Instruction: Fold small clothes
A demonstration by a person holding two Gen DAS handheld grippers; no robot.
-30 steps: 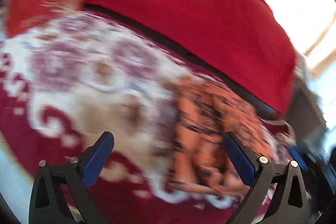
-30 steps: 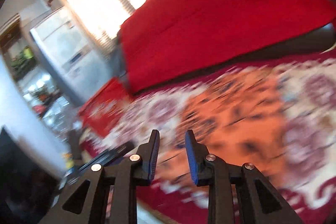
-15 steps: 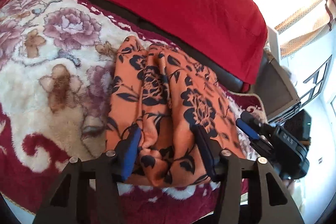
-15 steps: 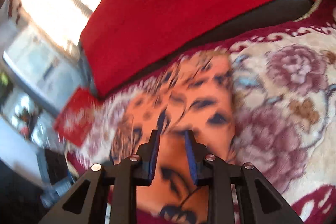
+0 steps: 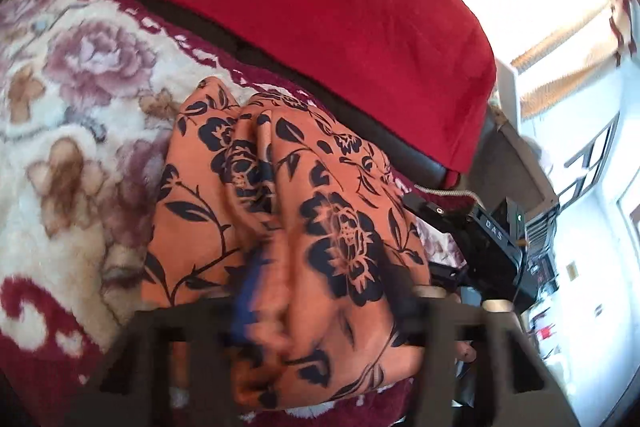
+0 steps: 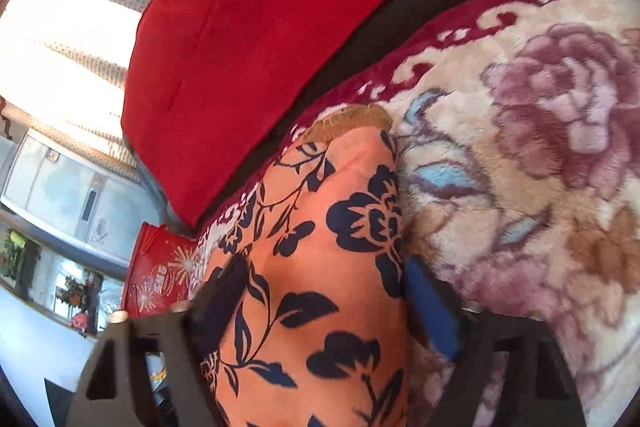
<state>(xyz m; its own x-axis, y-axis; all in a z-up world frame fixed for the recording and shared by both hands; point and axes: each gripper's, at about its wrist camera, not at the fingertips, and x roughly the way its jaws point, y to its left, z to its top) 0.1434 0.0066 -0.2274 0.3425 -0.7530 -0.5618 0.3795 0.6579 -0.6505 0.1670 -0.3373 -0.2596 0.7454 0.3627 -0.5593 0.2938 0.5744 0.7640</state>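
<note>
An orange garment with black flowers [image 5: 280,203] lies bunched in long folds on a floral blanket [image 5: 76,131]. My left gripper [image 5: 324,291] is down at its near end, its fingers straddling a thick bunch of the cloth; the jaws are blurred and part open around it. My right gripper [image 6: 324,287] stands over the garment's other end [image 6: 332,235], its jaws open with the cloth between them. The right gripper also shows in the left wrist view [image 5: 472,231] at the garment's right side.
A red cushion [image 5: 300,7] over a dark sofa edge runs along the far side of the blanket. A bright window [image 6: 60,27] is behind it. A red bag [image 6: 160,279] and room furniture lie beyond the blanket's end.
Both grippers have dropped onto the garment. The left jaws narrowed from wide open to around the bunched cloth. The right jaws went from nearly shut to open across the cloth.
</note>
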